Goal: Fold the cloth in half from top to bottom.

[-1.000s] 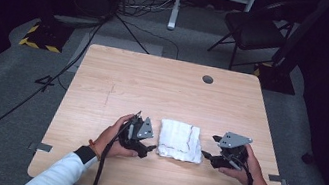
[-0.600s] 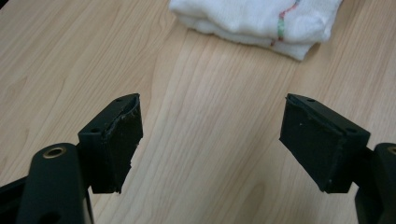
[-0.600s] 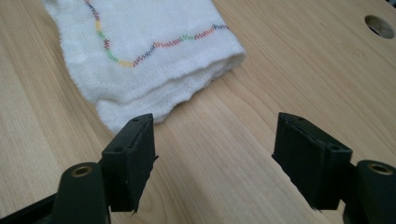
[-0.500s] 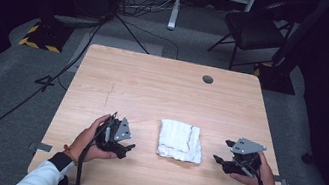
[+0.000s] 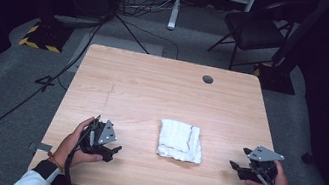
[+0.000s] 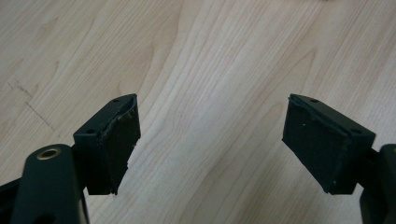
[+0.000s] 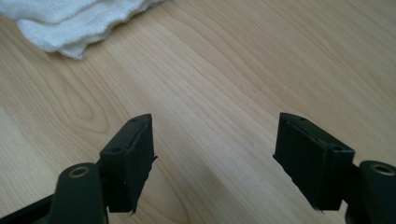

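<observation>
I see my left tool point(image 5: 111, 150) and right tool point(image 5: 237, 166) both gaping wide and empty, flanking the folded white towel point(image 5: 180, 140) on the counter point(image 5: 163, 87).

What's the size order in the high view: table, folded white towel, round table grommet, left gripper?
1. Table.
2. Folded white towel.
3. Left gripper, smaller than the towel, though sitting nearer the camera.
4. Round table grommet, smallest.

White towel point(image 7: 70, 21) cut off by upper edge.
</observation>
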Available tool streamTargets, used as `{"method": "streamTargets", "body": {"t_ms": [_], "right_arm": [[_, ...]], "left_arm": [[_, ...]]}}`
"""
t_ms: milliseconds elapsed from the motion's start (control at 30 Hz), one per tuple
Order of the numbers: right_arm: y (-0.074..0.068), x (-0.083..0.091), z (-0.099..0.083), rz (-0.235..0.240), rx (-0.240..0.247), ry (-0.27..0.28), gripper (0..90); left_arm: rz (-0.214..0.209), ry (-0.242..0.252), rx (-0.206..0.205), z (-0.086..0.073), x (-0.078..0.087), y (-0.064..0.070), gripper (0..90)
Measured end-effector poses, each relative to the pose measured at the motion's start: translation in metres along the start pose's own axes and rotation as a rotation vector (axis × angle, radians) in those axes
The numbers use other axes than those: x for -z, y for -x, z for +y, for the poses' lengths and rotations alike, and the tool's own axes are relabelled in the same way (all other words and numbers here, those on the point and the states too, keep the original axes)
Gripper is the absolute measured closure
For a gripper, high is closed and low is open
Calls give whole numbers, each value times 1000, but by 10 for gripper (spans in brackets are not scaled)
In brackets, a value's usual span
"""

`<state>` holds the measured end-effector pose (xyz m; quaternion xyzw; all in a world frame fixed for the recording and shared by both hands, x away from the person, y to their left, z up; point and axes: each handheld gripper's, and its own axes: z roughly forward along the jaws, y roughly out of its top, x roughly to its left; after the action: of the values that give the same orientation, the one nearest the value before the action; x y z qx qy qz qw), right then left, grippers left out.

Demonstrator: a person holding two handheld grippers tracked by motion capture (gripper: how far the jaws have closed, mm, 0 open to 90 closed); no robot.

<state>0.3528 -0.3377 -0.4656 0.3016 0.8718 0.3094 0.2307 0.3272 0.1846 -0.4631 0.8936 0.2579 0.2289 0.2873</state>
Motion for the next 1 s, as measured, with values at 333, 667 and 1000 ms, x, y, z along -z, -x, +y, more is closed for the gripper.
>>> {"method": "streamTargets", "body": {"t_ms": [333,667,1000], "right_arm": [[21,12,-39,-28,-143,7,277],[23,13,-60,-14,-204,19,257],[23,10,-67,0,-256,37,240]], "left_arm": [[-25,2,71,-25,-5,-3,184],[-46,5,164,-49,-3,-19,183],[-118,31,245,-70,-4,-30,184]]}}
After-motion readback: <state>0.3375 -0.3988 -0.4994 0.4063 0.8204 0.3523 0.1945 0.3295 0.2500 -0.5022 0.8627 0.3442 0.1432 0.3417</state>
